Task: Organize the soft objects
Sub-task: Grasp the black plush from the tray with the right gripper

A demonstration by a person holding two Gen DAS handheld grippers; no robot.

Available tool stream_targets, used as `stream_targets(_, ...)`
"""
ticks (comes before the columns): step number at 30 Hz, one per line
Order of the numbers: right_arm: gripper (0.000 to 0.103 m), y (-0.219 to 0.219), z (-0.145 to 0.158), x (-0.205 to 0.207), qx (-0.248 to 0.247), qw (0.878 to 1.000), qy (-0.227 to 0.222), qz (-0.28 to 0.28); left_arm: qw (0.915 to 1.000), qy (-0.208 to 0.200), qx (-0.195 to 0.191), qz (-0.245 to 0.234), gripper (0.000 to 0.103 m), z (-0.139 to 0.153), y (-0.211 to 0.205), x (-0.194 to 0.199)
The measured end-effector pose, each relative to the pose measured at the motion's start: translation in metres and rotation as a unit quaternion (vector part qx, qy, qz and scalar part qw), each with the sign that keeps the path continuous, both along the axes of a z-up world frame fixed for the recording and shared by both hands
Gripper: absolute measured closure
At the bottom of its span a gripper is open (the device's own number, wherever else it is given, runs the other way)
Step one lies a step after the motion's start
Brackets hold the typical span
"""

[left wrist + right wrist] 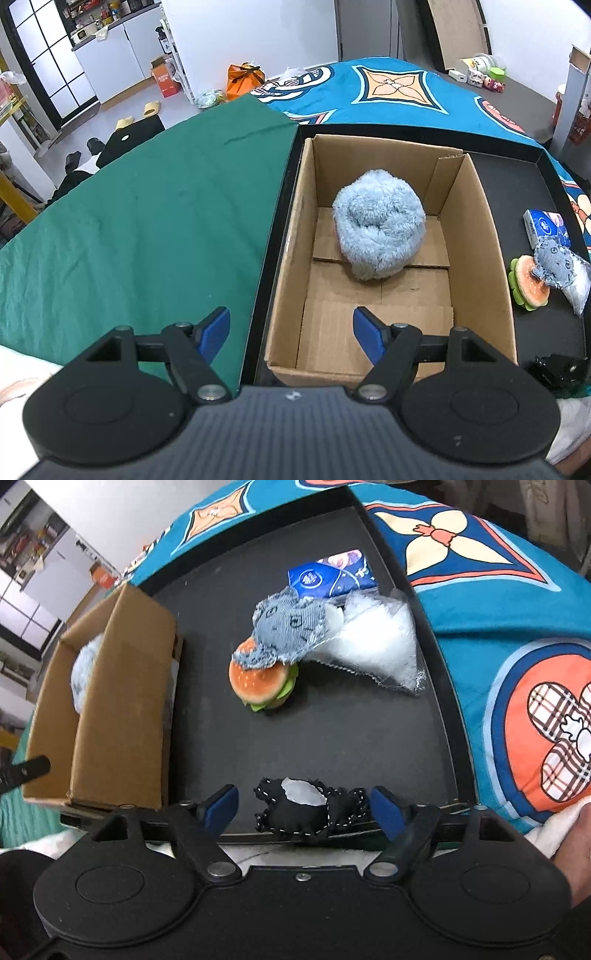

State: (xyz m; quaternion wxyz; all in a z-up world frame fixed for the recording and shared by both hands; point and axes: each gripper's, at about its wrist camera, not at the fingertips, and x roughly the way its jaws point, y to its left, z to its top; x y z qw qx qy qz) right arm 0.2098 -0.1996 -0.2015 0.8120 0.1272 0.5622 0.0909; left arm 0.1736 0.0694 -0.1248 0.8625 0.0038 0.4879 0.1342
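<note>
The left black plastic two-finger gripper (291, 334) has blue pads (214, 334) on angled black linkage arms, silver pivot pins, two round black discs and a ribbed dark grey housing bearing a small pale mark. The right black plastic two-finger gripper (306, 810) looks alike, with one silver screw centred on its body. Bare skin, probably the person's right hand (578, 853), shows beside it.

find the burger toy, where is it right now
The burger toy lies on the black tray to the right of the cardboard box, its top partly under the denim plush.
</note>
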Motion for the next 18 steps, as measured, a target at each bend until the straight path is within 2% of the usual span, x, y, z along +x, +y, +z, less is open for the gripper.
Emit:
stream_targets(3,0.049,0.004,-0.003,0.001,-0.008,1.000,0.007,0.008,1.0000,0.004,0.002,-0.004,0.031,-0.001,-0.002,0.001)
stream_targets(5,0.055,0.007,-0.003,0.001,-0.015,1.000,0.007,0.017,1.0000,0.006,0.003,-0.004,0.031,-0.001,-0.002,0.001)
stream_targets(10,0.081,0.009,0.004,-0.003,-0.015,1.000,-0.009,0.024,1.0000,0.002,-0.001,-0.003,0.031,0.000,-0.001,0.000)
stream_targets(18,0.083,0.005,0.018,-0.007,-0.009,0.999,-0.027,0.027,0.9999,-0.005,-0.011,-0.002,0.031,0.002,0.003,-0.003)
